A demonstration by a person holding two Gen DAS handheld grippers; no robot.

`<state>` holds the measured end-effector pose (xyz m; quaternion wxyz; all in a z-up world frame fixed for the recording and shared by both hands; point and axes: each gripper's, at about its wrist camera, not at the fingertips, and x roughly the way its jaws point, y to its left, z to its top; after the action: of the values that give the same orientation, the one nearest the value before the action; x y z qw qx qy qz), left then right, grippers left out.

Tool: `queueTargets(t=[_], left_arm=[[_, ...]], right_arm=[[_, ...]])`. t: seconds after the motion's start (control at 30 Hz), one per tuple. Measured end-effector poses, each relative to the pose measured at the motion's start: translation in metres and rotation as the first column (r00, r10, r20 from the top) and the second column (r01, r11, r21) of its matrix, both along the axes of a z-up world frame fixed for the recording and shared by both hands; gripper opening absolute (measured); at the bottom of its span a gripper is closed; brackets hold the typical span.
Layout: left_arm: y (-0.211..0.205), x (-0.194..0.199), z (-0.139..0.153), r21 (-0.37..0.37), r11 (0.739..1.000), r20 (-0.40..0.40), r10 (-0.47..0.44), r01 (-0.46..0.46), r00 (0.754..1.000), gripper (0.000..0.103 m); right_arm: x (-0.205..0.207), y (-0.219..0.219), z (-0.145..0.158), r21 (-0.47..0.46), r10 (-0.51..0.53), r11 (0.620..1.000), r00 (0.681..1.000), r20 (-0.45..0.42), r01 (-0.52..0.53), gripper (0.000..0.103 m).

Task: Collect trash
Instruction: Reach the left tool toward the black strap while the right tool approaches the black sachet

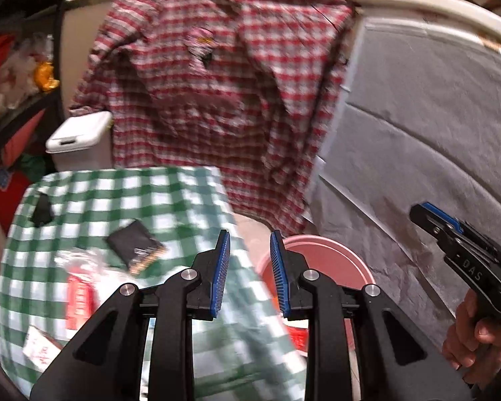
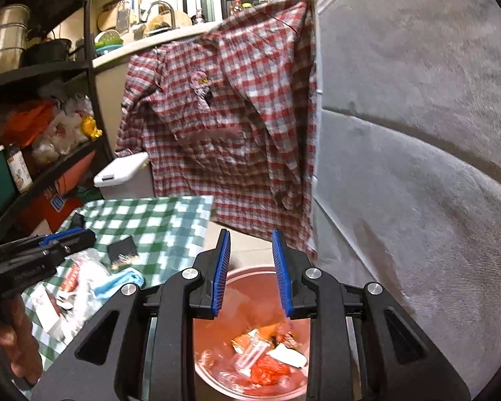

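The left gripper [image 1: 249, 274] hangs over the near edge of the bench [image 1: 93, 193], which is covered in a green-and-white checked cloth, and its blue-padded fingers [image 1: 221, 274] stand a little apart with nothing between them. The right gripper [image 2: 252, 273] is poised above the round pink plastic bin [image 2: 250, 272] standing on the floor just beside the bench; its fingers [image 2: 281, 272] are likewise parted and empty. Inside the bin lie crumpled orange, red and clear wrappers [image 2: 267, 354], partly hidden by the gripper's black frame and too smeared to tell apart. More trash remains on the cloth: a flat black packet with a gold edge [image 1: 135, 245], a red-and-white wrapper under clear film [image 1: 78, 297], a white printed slip [image 1: 40, 346] cut off by the lower left edge, and a small black scrap [image 1: 41, 210] near the far corner. From the right wrist a light blue crumpled piece [image 2: 120, 282] also shows among the clear film, its shape unclear. Motion blur softens the whole left view. Behind the bench a red-and-white checked shirt [image 1: 217, 93] hangs from a cream ledge, a white lidded box [image 1: 80, 140] stands below it, and a grey upholstered panel [image 2: 417, 167] fills the right side. A hand [image 1: 474, 337] grips the right gripper's handle, only partly in view.
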<state>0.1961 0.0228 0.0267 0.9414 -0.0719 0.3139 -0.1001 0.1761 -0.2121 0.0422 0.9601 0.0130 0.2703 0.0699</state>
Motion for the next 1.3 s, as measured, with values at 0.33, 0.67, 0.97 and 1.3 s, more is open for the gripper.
queueTargets(t=[0.33,0.67,0.97,1.3], left_arm=[[0.130,-0.010,0.005,0.021,0.981,0.023,0.192,-0.192,0.981,0.023],[0.227,0.001,-0.029,0.077,0.943,-0.010,0.324,-0.323,0.946,0.015],[0.266,0.021,-0.053,0.075,0.937,-0.019,0.342,-0.340,0.939,0.015],[0.288,0.059,-0.081,0.057,0.948,-0.075,0.317,-0.313,0.946,0.025]], right_arm=[[0.004,0.063,-0.002,0.052,0.153,0.987,0.988,0.002,-0.153,0.007],[0.046,0.137,-0.027,0.075,0.311,0.949,0.949,-0.047,-0.308,0.007],[0.104,0.204,-0.073,0.081,0.425,0.905,0.887,-0.178,-0.417,0.012],[0.164,0.259,-0.133,0.076,0.484,0.862,0.772,-0.412,-0.501,0.070]])
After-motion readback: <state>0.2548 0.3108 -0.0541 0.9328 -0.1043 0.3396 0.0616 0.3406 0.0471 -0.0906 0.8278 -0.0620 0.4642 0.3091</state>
